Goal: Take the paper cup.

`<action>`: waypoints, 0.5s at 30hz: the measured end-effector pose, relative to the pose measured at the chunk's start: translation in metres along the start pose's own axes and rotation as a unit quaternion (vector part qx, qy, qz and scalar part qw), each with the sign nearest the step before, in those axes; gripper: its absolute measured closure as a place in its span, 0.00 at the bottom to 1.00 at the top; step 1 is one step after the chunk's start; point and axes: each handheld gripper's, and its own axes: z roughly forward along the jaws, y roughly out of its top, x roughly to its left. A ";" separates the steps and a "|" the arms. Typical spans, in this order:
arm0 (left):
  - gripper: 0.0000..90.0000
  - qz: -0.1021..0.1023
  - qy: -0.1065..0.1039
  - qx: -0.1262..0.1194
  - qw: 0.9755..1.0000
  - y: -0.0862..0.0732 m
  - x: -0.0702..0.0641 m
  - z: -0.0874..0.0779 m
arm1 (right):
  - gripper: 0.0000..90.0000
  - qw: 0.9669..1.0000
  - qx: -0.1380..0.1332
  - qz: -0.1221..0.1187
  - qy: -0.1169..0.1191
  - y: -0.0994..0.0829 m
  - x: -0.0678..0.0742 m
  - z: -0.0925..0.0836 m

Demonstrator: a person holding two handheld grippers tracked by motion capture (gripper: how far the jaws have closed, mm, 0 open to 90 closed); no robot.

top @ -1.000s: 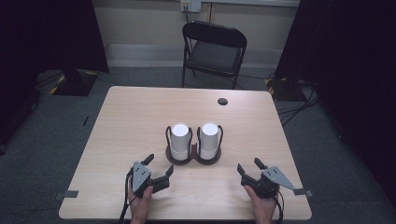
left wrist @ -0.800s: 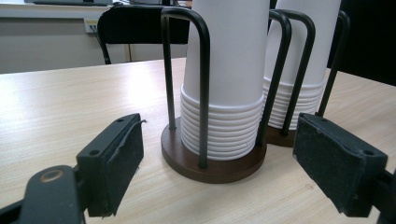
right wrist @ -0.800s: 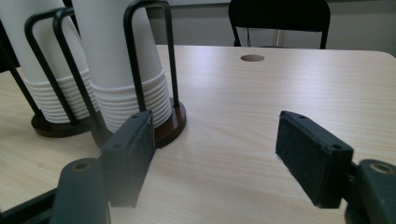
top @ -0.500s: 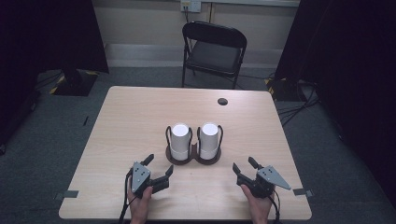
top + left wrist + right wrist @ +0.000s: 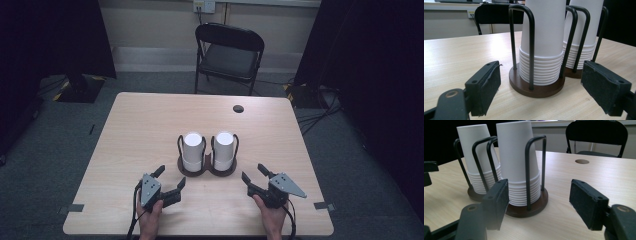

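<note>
Two stacks of upside-down white paper cups, left stack (image 5: 192, 147) and right stack (image 5: 224, 146), stand in a black wire holder with a dark brown base (image 5: 207, 172) at mid-table. My left gripper (image 5: 171, 175) rests open just in front and left of the holder. In the left gripper view, its pads (image 5: 487, 85) frame the nearer stack (image 5: 544, 37). My right gripper (image 5: 252, 171) is in front and right of the holder. Its jaws have just been closing, stand apart and have nothing between them. The right gripper view has the nearer stack (image 5: 516, 152) close ahead.
The light wooden table (image 5: 140, 125) has a round dark cable hole (image 5: 238, 108) near its far edge. A black folding chair (image 5: 227, 50) stands behind the table. Dark curtains hang at both sides.
My right gripper has moved a little left and up towards the holder, and its jaws have narrowed. The left gripper has stayed put.
</note>
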 end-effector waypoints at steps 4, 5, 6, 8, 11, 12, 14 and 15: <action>0.18 0.001 -0.001 0.000 1.000 0.000 0.000 0.000 | 0.36 1.000 0.006 -0.015 0.004 0.007 0.002 0.004; 0.18 0.001 -0.001 0.000 1.000 0.000 0.000 0.000 | 0.34 1.000 0.004 -0.017 0.006 0.008 0.002 0.006; 0.18 0.002 -0.001 0.001 1.000 0.000 0.000 0.000 | 0.31 1.000 0.002 -0.012 0.005 0.010 0.002 0.007; 0.18 0.002 0.000 0.001 1.000 0.000 -0.001 0.000 | 0.31 1.000 0.000 -0.004 0.018 0.012 0.001 0.009; 0.18 0.006 -0.001 0.002 1.000 0.000 -0.001 0.000 | 0.31 0.999 0.004 -0.008 0.031 0.021 0.002 0.014; 0.18 0.007 -0.001 0.002 1.000 0.000 -0.001 0.000 | 0.31 0.999 0.004 -0.008 0.031 0.021 0.002 0.014; 0.18 0.007 -0.001 0.002 1.000 0.000 -0.001 0.000 | 0.30 0.999 0.004 -0.014 0.031 0.027 0.003 0.016; 0.18 0.007 -0.001 0.002 1.000 0.000 -0.001 0.000 | 0.30 0.999 0.005 -0.021 0.032 0.031 0.004 0.018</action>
